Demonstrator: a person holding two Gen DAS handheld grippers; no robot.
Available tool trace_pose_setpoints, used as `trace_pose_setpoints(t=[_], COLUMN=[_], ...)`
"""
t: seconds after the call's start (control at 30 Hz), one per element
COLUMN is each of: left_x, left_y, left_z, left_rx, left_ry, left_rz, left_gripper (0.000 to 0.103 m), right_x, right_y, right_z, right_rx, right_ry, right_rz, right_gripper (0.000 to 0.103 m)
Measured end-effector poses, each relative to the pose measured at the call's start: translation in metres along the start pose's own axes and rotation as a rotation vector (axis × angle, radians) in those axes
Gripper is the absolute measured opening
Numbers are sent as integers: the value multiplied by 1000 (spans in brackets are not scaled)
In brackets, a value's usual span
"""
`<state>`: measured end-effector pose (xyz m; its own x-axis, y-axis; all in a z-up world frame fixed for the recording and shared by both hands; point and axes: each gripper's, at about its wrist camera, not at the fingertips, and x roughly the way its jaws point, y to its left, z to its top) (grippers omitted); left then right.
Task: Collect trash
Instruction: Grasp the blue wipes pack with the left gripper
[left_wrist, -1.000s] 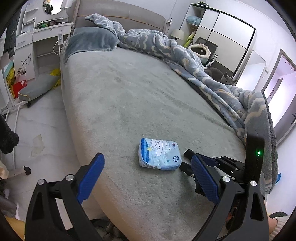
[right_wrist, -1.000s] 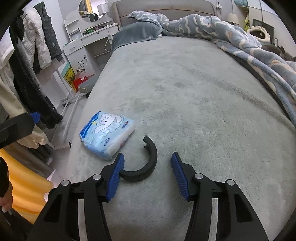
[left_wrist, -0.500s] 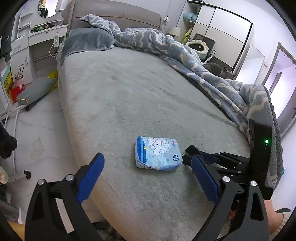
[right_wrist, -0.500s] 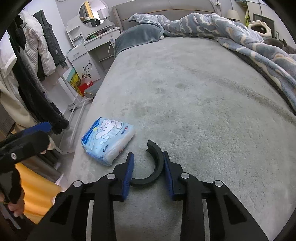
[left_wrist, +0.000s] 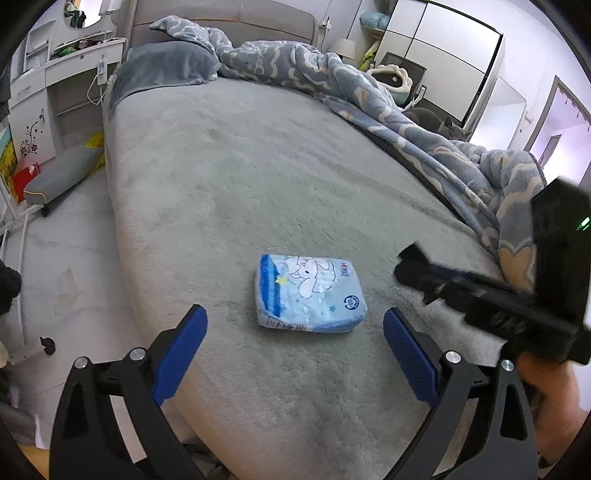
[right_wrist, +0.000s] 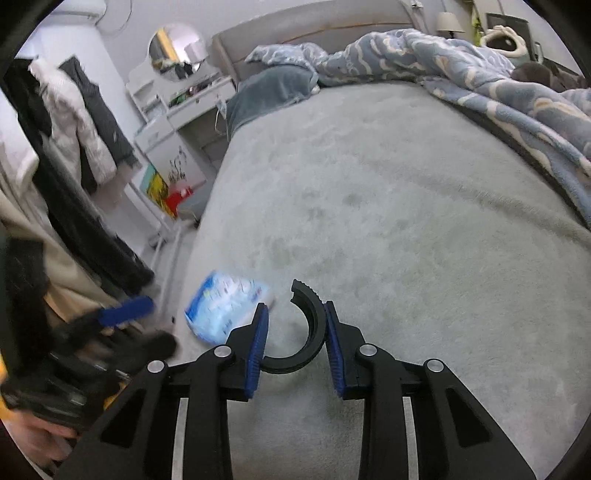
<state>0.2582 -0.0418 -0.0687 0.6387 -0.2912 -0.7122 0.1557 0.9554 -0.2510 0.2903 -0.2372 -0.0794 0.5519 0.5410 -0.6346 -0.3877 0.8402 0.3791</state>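
On the bed (right_wrist: 406, 221), we are now clamping our right gripper (right_wrist: 295, 332) onto the black ring piece (right_wrist: 308, 332), previously loose, while our left gripper (left_wrist: 291, 343) is staying open before the tissue pack (left_wrist: 308, 291).

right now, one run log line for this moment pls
left gripper: open, facing tissue pack | right gripper: shut on black curved piece | bed: pack lies near edge
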Motion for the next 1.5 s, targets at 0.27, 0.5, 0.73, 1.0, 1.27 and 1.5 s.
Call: trace_pose_setpoints(t=[0.27, 0.5, 0.73, 1.0, 1.27, 1.5], left_x=[20, 37, 45, 49, 40, 21], left_y=[-14, -10, -14, -21, -30, -37], left_z=[5, 6, 5, 7, 13, 6], left_rx=[22, -19, -16, -1, -11, 7], left_ry=[22, 60, 94, 90, 71, 60], left_rz=[1, 19, 37, 85, 53, 59], left_gripper=[98, 98, 97, 76, 74, 74], right_x=[-13, -23, -31, -37, -41, -51], right_y=[-11, -17, -16, -17, -21, -13], right_z=[4, 6, 3, 0, 0, 3], right_rx=[32, 40, 40, 28, 33, 19], right_ry=[-26, -34, -32, -19, -4, -5], right_rz=[5, 17, 36, 37, 42, 63], right_gripper=[31, 31, 31, 31, 31, 31])
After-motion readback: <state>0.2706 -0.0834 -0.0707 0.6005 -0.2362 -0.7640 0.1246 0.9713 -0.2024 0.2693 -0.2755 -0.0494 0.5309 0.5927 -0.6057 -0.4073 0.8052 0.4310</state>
